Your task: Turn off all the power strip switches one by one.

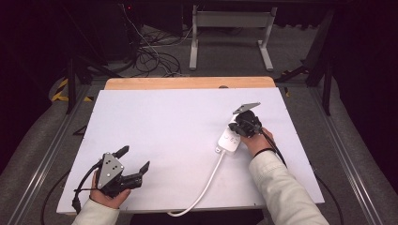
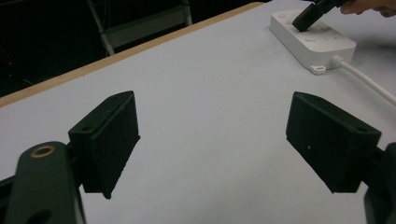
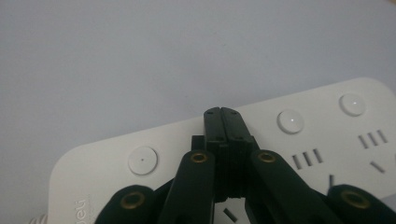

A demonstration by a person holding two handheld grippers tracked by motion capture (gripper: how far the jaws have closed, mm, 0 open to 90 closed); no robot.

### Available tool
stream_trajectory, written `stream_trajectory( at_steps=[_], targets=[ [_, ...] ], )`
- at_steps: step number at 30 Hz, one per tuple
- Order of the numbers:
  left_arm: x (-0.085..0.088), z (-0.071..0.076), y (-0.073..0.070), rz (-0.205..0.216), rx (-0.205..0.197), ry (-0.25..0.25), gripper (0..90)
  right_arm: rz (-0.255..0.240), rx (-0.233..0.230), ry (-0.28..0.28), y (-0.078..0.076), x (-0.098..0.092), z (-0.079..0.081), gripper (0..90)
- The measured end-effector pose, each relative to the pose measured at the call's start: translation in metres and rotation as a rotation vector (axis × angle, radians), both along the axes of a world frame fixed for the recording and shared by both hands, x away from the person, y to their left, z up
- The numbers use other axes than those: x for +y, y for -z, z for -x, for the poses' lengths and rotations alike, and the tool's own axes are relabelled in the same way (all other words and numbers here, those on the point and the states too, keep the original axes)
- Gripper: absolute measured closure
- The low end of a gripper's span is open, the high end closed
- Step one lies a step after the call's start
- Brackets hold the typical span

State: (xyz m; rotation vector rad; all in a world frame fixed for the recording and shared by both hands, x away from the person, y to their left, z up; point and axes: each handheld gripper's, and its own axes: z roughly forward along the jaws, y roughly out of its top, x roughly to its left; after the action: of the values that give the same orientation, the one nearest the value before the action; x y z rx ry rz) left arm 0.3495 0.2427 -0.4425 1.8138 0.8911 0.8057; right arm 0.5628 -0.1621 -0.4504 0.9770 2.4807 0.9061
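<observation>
A white power strip [image 1: 229, 139] lies on the white table [image 1: 164, 122], right of centre, and its white cable [image 1: 206, 187] runs off toward the near edge. My right gripper [image 1: 234, 127] points down at the strip's far end with its jaws shut together and nothing between them. In the right gripper view the closed tips [image 3: 221, 112] sit over the strip [image 3: 327, 121] between two round buttons [image 3: 142, 160] [image 3: 290, 121]. My left gripper [image 1: 134, 159] rests near the front left corner, open and empty. In its own view the left gripper [image 2: 215, 135] faces the strip [image 2: 313, 37].
A wooden strip [image 1: 187, 83] borders the table's far edge. Beyond it stand a grey metal frame [image 1: 232, 21] and a tangle of floor cables [image 1: 150, 56]. Metal rails [image 1: 42, 164] run along both sides of the table.
</observation>
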Motion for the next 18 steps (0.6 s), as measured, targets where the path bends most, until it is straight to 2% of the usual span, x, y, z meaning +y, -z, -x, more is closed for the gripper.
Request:
stream_trajectory(
  at_steps=[2, 3, 5, 8, 13, 18],
  targets=[
    [0.0, 0.0, 0.0, 0.001, 0.0, 0.0, 17.6, -0.008, -0.033, 0.009, -0.008, -0.003, 0.001, 90.0],
    [0.001, 0.0, 0.0, 0.003, 0.0, 0.0, 17.6, -0.056, -0.035, 0.009, -0.012, -0.006, 0.001, 90.0],
    [0.001, -0.001, 0.0, 0.001, 0.001, -0.002, 17.6, -0.112, -0.036, 0.018, -0.019, -0.01, 0.0, 90.0],
    [0.001, -0.001, 0.0, 0.001, -0.001, -0.001, 17.6, -0.09, -0.05, 0.014, -0.024, -0.009, 0.0, 90.0],
    [0.001, -0.001, 0.0, 0.0, 0.001, -0.002, 17.6, -0.092, -0.049, 0.024, -0.026, -0.011, -0.004, 90.0],
    [0.001, -0.001, 0.001, 0.001, 0.004, -0.003, 17.6, -0.087, -0.071, 0.024, -0.027, -0.011, -0.006, 90.0]
  ],
)
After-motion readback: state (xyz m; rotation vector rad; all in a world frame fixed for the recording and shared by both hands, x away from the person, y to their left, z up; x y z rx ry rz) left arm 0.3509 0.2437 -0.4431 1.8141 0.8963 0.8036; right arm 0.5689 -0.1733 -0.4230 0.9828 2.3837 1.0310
